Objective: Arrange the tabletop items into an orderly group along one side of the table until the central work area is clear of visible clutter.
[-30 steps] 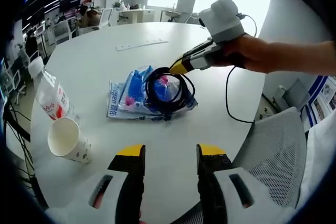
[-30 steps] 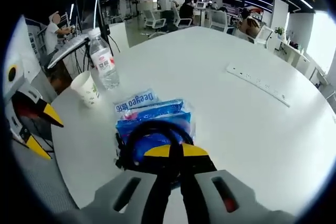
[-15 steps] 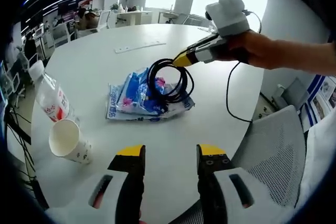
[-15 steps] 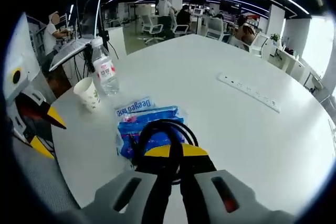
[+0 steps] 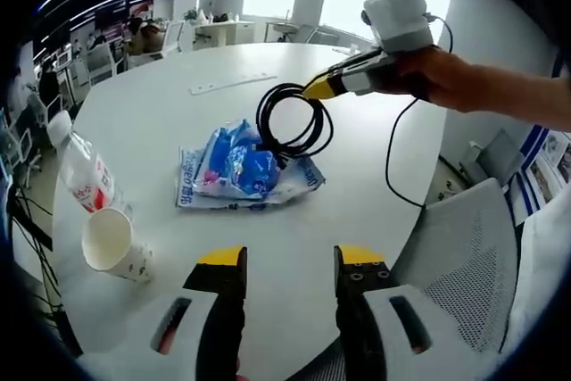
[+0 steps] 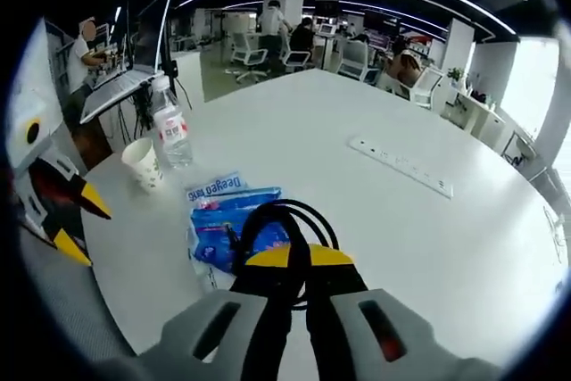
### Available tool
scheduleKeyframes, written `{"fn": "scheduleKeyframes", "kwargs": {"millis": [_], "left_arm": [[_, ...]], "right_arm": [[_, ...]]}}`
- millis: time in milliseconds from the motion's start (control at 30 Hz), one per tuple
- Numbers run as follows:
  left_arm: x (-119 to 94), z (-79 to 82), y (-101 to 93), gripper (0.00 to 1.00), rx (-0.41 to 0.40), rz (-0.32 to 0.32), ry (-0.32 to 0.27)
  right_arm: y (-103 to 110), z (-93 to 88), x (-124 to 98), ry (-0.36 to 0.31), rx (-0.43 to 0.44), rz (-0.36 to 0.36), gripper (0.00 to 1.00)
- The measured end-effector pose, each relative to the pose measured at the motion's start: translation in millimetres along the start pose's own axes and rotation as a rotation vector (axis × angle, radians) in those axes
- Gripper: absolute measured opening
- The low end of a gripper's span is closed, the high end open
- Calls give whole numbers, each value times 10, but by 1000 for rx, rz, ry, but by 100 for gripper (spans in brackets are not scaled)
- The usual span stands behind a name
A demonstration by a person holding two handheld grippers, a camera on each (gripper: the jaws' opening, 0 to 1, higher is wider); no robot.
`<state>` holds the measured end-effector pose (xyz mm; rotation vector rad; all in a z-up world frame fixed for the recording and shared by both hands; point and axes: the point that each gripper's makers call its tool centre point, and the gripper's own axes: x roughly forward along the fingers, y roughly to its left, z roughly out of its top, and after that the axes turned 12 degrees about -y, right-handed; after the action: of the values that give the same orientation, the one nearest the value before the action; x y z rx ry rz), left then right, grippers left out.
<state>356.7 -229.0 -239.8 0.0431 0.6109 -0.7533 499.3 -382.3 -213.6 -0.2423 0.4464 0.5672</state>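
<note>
Right gripper (image 5: 314, 91): jaws are pinching a black coiled cable (image 5: 292, 120), which is hanging clear above the table (image 5: 357, 185).
Left gripper (image 5: 279, 260): jaws are standing apart, holding nothing, over the near edge.
Open room: the table's far half is lying bare apart from a white power strip (image 6: 401, 166).
Edge items: a water bottle (image 5: 78, 161) and paper cup (image 5: 114, 244) are standing just beside each other at the left edge.
Centre: a blue plastic packet (image 5: 243, 169) is lying flat.
Hard to make out: the packet's print is partly blocked by the cable in the right gripper view.
Room: an open office with desks and chairs is stretching beyond.
</note>
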Motion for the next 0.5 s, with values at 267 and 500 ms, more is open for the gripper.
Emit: {"fn": "scheduleKeyframes", "kwargs": {"millis": [267, 500], "left_arm": [[45, 25, -46, 38, 14, -16, -1], [82, 47, -76, 38, 24, -29, 0]], "right_arm": [[-230, 29, -211, -17, 11, -56, 1], [-453, -46, -399, -9, 24, -106, 1]]}}
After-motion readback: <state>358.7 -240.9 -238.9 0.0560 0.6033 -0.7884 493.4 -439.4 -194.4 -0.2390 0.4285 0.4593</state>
